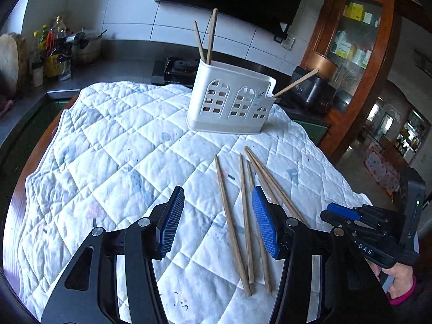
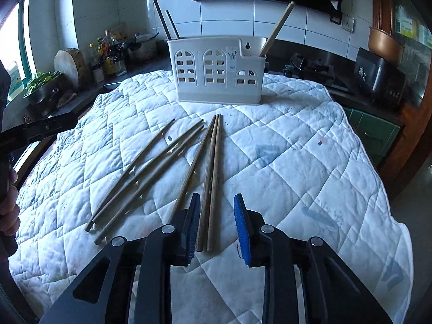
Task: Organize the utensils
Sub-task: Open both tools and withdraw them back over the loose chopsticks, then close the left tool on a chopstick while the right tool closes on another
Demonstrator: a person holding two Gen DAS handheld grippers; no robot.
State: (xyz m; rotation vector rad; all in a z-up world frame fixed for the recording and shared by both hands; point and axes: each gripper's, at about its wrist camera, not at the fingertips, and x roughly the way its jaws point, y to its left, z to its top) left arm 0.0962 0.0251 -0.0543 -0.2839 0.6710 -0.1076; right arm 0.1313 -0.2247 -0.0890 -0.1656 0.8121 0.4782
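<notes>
Right gripper (image 2: 216, 225), fingers wide and holding nothing, straddles a chopstick pair (image 2: 211, 186) running toward 12 o'clock at the utensil holder (image 2: 216, 73); left gripper (image 1: 217, 222) wide too, farther off.

Your left wrist camera looks forward and down from just behind its blue pads (image 1: 172, 221), low over the quilted cloth (image 1: 113, 140), with the white holder (image 1: 229, 100) near twelve o'clock. Your right wrist camera sits equally low, facing the same holder (image 2: 216, 73) at twelve. You share cloth (image 2: 297, 148), holder and loose chopsticks (image 1: 232, 224) (image 2: 210, 178) between both views.
</notes>
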